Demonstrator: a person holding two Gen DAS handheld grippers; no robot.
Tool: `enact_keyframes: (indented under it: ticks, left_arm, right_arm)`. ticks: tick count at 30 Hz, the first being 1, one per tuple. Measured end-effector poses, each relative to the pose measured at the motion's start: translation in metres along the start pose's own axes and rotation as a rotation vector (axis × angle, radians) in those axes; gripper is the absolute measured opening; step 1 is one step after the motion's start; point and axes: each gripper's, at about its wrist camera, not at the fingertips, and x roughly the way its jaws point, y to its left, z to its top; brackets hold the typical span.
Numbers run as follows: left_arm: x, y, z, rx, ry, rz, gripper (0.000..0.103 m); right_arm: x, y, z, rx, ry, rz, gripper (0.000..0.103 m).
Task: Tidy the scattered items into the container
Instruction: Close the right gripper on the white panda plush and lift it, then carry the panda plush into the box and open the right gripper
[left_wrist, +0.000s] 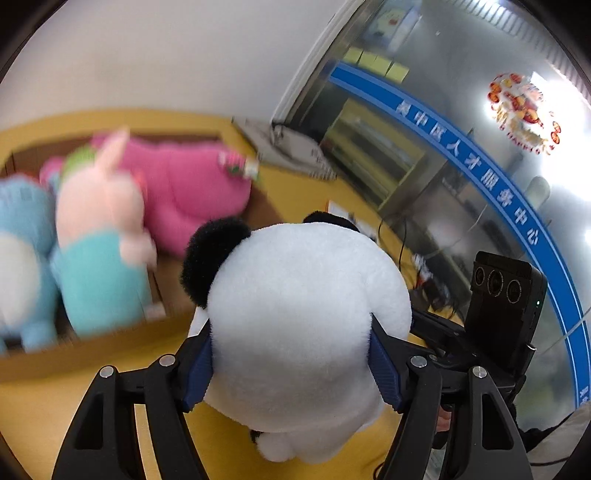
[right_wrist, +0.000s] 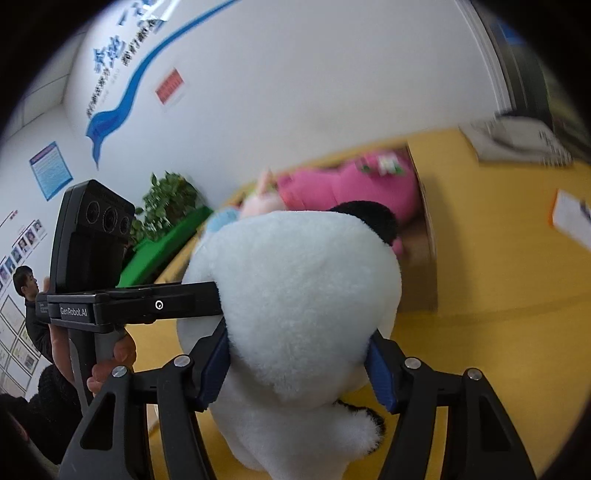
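Both grippers — left (left_wrist: 291, 363), right (right_wrist: 299, 363) — pinch the round, fluffy panda plush (left_wrist: 306, 317) between ribbed blue pads.

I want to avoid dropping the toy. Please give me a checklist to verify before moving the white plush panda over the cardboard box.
1. Left gripper pads squeeze the white plush panda: ok.
2. Right gripper squeezes it too: ok.
3. Panda lifted off the yellow table: cannot tell.
4. Open brown cardboard box is ahead: ok.
5. Free space in the box beside the pink plush toy: cannot tell, blurred.
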Motion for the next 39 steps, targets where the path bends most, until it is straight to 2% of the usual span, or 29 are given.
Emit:
enact_keyframes:
  ticks: [3,5,7,9,11,14,15,17,20,21,23,25,27,28,29,30,31,32,34,36,39]
  left_arm:
    - [-0.013,-0.003,0.048,0.055,-0.086,0.021,0.077]
    - [-0.011,0.001,0.076,0.075,-0.112,0.041,0.077]
    - [0.003,0.013,0.099,0.070,-0.099,0.062,0.077]
    - [0.031,0.031,0.111,0.036,-0.053,0.086,0.077]
    - [0.060,0.048,0.109,0.005,0.013,0.111,0.077]
    - [0.104,0.073,0.094,-0.038,0.111,0.110,0.078]
    - [0.112,0.075,0.088,-0.021,0.129,0.114,0.078]
    - [0.117,0.067,0.080,0.058,0.127,0.153,0.082]
    - [0.117,0.064,0.081,0.058,0.132,0.154,0.084]
    - [0.116,0.064,0.082,0.055,0.135,0.153,0.084]
    - [0.116,0.059,0.081,0.065,0.135,0.153,0.085]
    - [0.114,0.057,0.078,0.068,0.131,0.154,0.085]
    - [0.113,0.056,0.076,0.063,0.126,0.155,0.086]
    - [0.112,0.055,0.076,0.061,0.123,0.159,0.088]
    - [0.111,0.053,0.074,0.059,0.120,0.161,0.089]
    - [0.110,0.052,0.073,0.057,0.117,0.160,0.090]
    - [0.108,0.052,0.070,0.049,0.117,0.168,0.091]
    - [0.105,0.052,0.068,0.041,0.114,0.179,0.090]
    - [0.095,0.054,0.063,0.036,0.100,0.175,0.089]
    - [0.079,0.055,0.058,0.020,0.080,0.177,0.089]
    - [0.055,0.052,0.048,0.020,0.041,0.224,0.089]
  right_arm:
    - [-0.002,0.012,0.048,-0.076,-0.084,-0.002,0.064]
    - [0.004,0.013,0.081,-0.123,-0.140,-0.003,0.064]
    - [0.020,0.006,0.103,-0.155,-0.175,-0.003,0.064]
    - [0.043,-0.009,0.114,-0.153,-0.177,-0.011,0.065]
    - [0.069,-0.028,0.113,-0.136,-0.149,-0.036,0.065]
    - [0.102,-0.057,0.095,-0.085,-0.042,-0.076,0.065]
    - [0.108,-0.062,0.088,-0.077,-0.017,-0.091,0.065]
    - [0.116,-0.065,0.078,-0.096,0.041,-0.134,0.067]
    - [0.108,-0.064,0.079,-0.102,0.077,-0.155,0.071]
    - [0.100,-0.061,0.084,-0.115,0.066,-0.165,0.071]
    - [0.079,-0.052,0.097,-0.141,-0.011,-0.188,0.071]
    - [0.056,-0.045,0.116,-0.130,-0.098,-0.166,0.071]
    - [0.051,-0.044,0.136,-0.112,-0.138,-0.146,0.069]
    - [0.059,-0.044,0.145,-0.116,-0.121,-0.155,0.068]
    - [0.073,-0.046,0.149,-0.128,-0.085,-0.177,0.063]
    - [0.092,-0.047,0.148,-0.144,-0.034,-0.210,0.050]
    - [0.116,-0.051,0.145,-0.165,0.033,-0.253,0.047]
    - [0.136,-0.055,0.139,-0.181,0.081,-0.282,0.047]
    - [0.154,-0.064,0.129,-0.155,0.110,-0.256,0.047]
    - [0.155,-0.065,0.127,-0.122,0.118,-0.247,0.047]
    - [0.151,-0.059,0.120,-0.151,0.135,-0.278,0.047]
